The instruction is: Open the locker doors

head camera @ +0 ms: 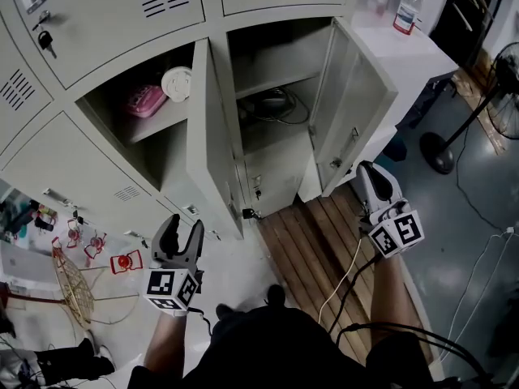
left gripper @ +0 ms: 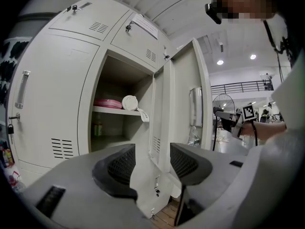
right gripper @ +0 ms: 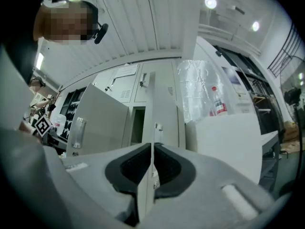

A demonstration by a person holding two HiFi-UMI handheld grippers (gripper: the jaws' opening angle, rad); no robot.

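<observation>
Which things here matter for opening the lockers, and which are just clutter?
Job: right-hand open grey metal locker door, clamped in right gripper; left-hand open grey metal locker door; left gripper, jaws apart.
Clutter: pink box; clear plastic bottle; black standing fan.

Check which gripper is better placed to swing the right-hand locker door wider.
Right. The right gripper is shut on the thin edge of the right-hand door. The left gripper is open and empty, facing the other open door without touching it.
</observation>
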